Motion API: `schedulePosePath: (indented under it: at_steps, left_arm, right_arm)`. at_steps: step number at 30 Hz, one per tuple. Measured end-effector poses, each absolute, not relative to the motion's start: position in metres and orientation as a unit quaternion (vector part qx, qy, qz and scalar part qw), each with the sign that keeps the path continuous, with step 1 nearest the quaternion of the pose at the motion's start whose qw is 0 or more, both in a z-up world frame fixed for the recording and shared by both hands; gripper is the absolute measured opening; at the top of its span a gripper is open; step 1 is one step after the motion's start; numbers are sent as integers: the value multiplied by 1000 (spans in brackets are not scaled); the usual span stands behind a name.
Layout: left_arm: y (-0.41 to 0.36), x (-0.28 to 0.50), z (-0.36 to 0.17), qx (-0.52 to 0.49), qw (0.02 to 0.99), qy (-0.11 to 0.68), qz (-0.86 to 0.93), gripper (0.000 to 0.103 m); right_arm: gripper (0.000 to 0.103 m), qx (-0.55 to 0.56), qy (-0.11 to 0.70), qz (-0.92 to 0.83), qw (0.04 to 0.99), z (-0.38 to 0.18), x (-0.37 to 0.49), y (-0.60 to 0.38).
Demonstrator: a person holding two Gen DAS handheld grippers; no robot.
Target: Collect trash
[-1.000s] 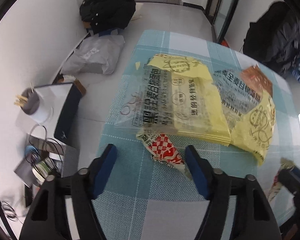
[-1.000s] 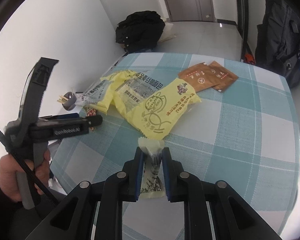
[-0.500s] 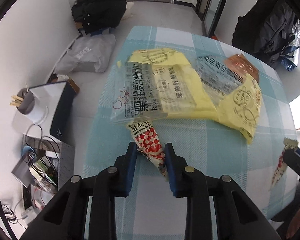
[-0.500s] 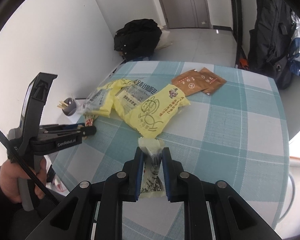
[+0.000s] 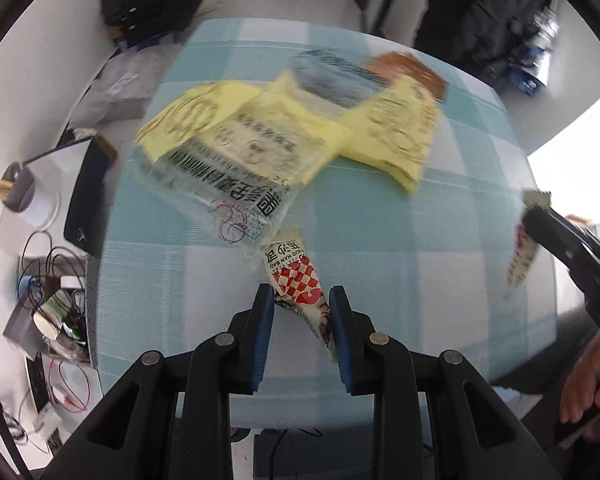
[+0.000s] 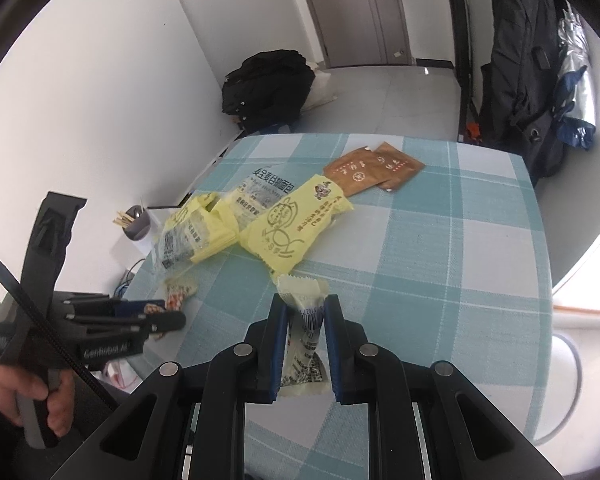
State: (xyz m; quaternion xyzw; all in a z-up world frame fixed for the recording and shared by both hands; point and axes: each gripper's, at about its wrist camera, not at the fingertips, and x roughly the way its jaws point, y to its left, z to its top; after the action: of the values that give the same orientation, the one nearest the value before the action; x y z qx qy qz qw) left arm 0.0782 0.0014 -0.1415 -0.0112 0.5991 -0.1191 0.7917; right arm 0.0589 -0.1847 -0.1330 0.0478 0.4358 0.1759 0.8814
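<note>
My left gripper (image 5: 300, 300) is shut on a red-and-white checkered wrapper (image 5: 294, 272), held just above the teal plaid tablecloth (image 5: 380, 240); that wrapper (image 6: 178, 292) also shows in the right wrist view. My right gripper (image 6: 305, 304) is shut on a pale yellow wrapper with a barcode (image 6: 302, 286), lifted off the cloth. Two yellow-and-clear bread bags (image 5: 236, 140) (image 6: 288, 224) overlap near the table's far left. Beside them lie two brown sachets (image 6: 374, 168).
A black backpack (image 6: 268, 88) rests on the floor beyond the table. Dark coats and bags (image 6: 520, 60) hang at the right. A cup of sticks (image 6: 136, 220) and tangled cables (image 5: 52, 300) sit left of the table. A person's hands hold both tools.
The left jaws closed on the checkered wrapper and drew it out from under the clear bag toward the near edge. The right gripper kept its wrapper and drew back slightly.
</note>
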Motion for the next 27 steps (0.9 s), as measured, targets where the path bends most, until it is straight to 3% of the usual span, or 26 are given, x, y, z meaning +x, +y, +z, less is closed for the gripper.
schedulePosePath:
  at_steps: [23,27]
  left_arm:
    - [-28,66,-150,6,738,648,-189,25]
    - [-18,76,-147,-20,754,637,-163,42]
  right_arm:
    - [17,58,445,163,879,-137,58,-200]
    - [17,61,444,162,879,-137,57,-204]
